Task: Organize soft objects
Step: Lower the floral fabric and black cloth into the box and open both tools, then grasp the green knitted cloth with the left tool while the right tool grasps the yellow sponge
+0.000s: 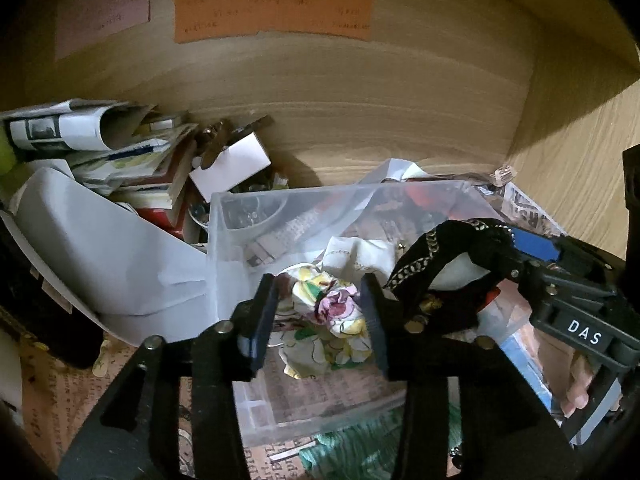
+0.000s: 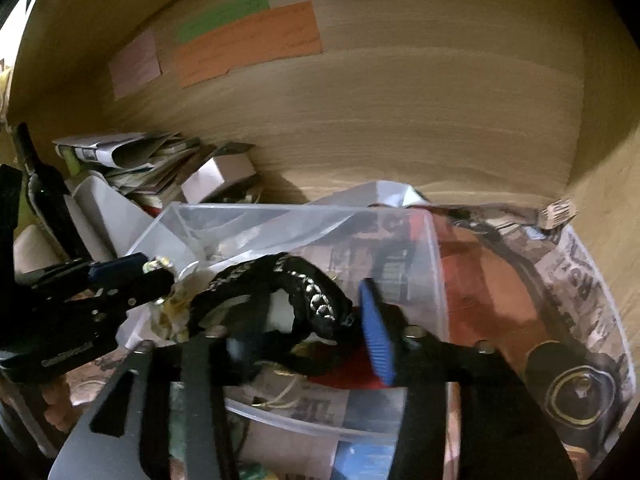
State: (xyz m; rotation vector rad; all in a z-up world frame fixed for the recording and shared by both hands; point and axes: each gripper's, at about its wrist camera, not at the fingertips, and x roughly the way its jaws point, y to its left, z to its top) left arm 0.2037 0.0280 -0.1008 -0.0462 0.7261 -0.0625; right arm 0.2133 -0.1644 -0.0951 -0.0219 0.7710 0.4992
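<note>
A clear plastic bin (image 1: 224, 240) stands on a wooden shelf; it also shows in the right wrist view (image 2: 436, 280). My left gripper (image 1: 320, 316) is open, its jaws either side of a floral cloth (image 1: 336, 316) hanging over the bin. My right gripper (image 2: 308, 332) hangs over the bin with its jaws apart around a black fabric piece with silver chain trim (image 2: 288, 280). In the left wrist view the right gripper (image 1: 500, 248) comes in from the right with the black piece (image 1: 432, 256) at its tips. A white cloth (image 1: 360, 256) lies in the bin.
A pile of papers, booklets and a white box (image 1: 232, 164) sits left of the bin. White sheets (image 1: 100, 248) lean at the left. The wooden back wall (image 1: 360, 92) carries an orange label (image 1: 272, 12). Newspaper (image 2: 580, 280) lines the shelf at the right.
</note>
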